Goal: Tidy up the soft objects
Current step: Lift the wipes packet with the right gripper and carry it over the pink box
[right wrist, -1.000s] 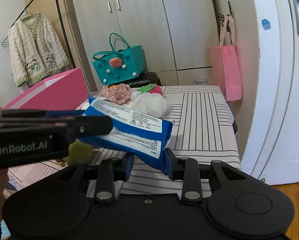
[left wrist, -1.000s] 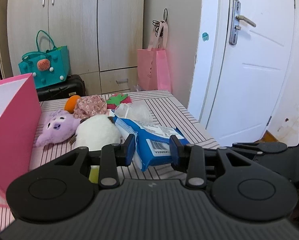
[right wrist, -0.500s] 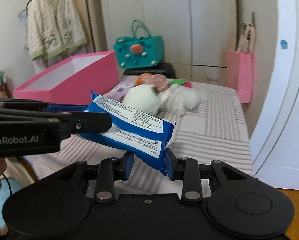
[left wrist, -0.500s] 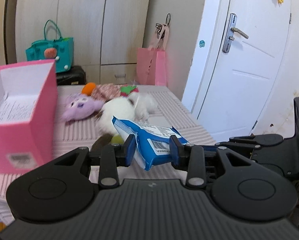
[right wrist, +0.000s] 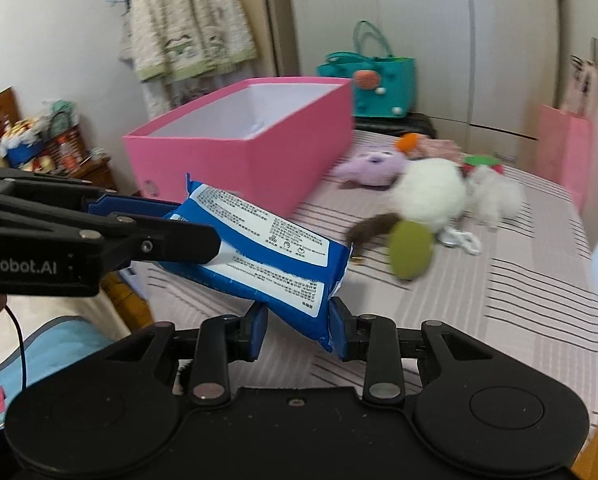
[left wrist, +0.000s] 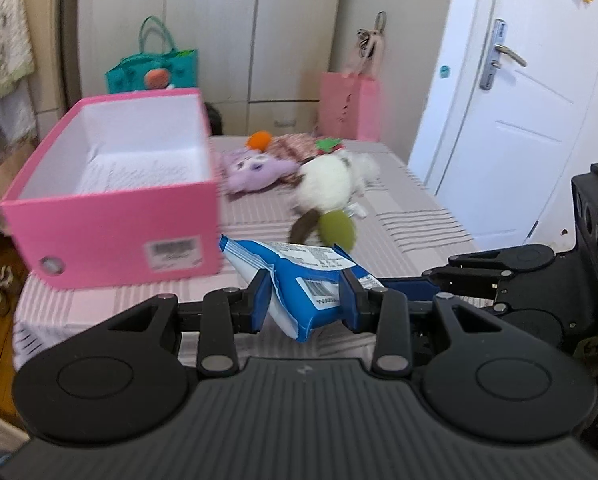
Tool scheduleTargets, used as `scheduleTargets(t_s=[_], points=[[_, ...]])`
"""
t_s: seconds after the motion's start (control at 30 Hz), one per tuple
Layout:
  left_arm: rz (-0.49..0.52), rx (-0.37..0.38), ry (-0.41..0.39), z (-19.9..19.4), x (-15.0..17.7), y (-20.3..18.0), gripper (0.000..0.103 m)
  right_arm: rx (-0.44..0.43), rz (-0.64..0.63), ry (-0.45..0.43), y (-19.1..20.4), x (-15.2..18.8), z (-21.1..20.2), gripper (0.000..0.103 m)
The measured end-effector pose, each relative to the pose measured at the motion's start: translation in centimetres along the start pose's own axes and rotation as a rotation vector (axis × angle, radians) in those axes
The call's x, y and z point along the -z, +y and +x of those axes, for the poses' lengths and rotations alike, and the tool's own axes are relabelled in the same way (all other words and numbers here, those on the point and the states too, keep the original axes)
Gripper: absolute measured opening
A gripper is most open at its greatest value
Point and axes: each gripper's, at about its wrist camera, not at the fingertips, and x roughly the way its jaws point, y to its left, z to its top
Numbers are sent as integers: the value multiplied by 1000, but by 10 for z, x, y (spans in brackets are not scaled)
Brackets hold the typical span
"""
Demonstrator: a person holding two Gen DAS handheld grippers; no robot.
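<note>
A blue and white soft pack of wipes (left wrist: 299,280) (right wrist: 267,248) hangs in the air over the near edge of the striped table, held from both ends. My left gripper (left wrist: 305,304) is shut on one end, and my right gripper (right wrist: 299,326) is shut on the other. In the right wrist view the left gripper's arm (right wrist: 79,232) reaches in from the left. An open pink box (left wrist: 111,196) (right wrist: 251,148) with a white inside stands on the table's left part, just beyond the pack.
Soft toys lie past the pack: a white plush (left wrist: 331,184) (right wrist: 431,192) with a green and brown tail, a purple plush (left wrist: 255,170) (right wrist: 375,164), an orange ball (left wrist: 259,140). Behind stand a teal bag (right wrist: 379,76), a pink paper bag (left wrist: 349,106), wardrobes and a white door (left wrist: 531,100).
Both grippers, still holding the pack, have swung left and back from the table; the pink box has come fully into view and the toys have drifted to the right.
</note>
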Motion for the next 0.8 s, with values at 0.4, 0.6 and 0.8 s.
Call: scheduleTargets(t_s=[0.4, 0.6, 0.8], points=[[18, -74, 26, -56, -14, 52, 36, -97, -168, -24, 63, -47, 10, 38], [-14, -72, 24, -68, -31, 73, 36, -113, -230, -7, 80, -76, 15, 38], [-8, -55, -12, -70, -56, 87, 36, -117, -249, -15, 79, -109, 17, 38]])
